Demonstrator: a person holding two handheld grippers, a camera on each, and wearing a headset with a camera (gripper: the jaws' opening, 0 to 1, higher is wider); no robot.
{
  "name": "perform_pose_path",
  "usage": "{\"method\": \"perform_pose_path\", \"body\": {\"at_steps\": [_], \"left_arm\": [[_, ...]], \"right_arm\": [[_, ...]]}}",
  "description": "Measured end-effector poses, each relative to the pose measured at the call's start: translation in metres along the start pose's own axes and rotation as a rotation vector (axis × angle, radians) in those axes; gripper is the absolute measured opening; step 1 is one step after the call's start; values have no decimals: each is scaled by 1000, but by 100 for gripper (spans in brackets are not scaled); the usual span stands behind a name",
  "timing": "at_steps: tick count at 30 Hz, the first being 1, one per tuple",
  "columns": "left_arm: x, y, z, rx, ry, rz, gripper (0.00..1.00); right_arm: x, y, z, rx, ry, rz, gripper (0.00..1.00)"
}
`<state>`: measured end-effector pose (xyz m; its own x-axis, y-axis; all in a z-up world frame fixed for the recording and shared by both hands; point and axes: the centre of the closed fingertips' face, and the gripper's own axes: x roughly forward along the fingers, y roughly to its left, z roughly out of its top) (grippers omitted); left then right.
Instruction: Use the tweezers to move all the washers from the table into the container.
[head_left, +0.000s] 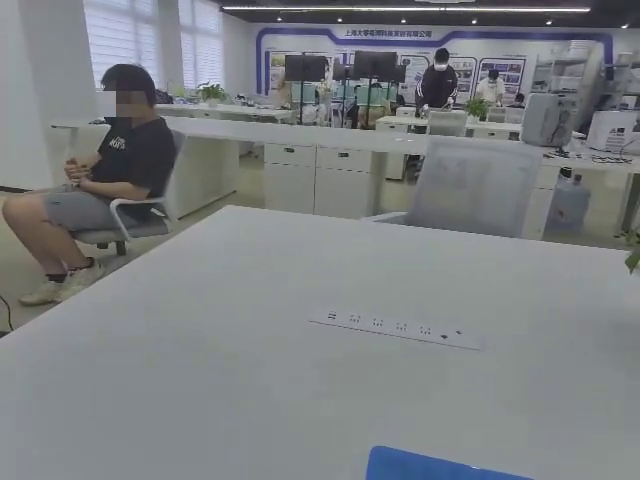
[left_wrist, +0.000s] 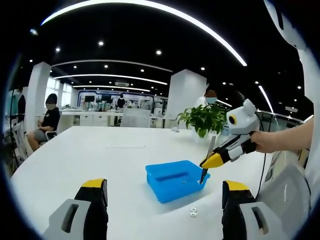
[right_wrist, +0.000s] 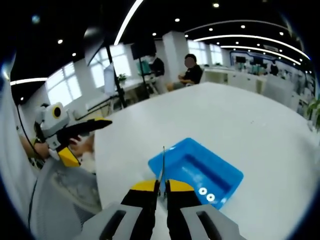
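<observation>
Right gripper fingers pinch the tweezers above the container. A washer lies just outside its corner; left gripper fingers spread.

Open-plan office: long white desks, office chairs, monitors, potted plants, ceiling strip lights.

Open office: white desks, mesh chair, bright windows.
</observation>
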<state>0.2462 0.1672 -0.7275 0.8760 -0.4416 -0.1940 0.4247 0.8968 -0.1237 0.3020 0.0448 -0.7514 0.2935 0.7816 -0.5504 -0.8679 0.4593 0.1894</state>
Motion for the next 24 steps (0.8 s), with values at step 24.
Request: {"method": "perform_pose_path", "body": {"at_steps": [24], "left_arm": [[2, -1, -1, -14, 18, 4, 96]], "right_arm": [[21, -40, 18, 124, -80, -49, 3]]}}
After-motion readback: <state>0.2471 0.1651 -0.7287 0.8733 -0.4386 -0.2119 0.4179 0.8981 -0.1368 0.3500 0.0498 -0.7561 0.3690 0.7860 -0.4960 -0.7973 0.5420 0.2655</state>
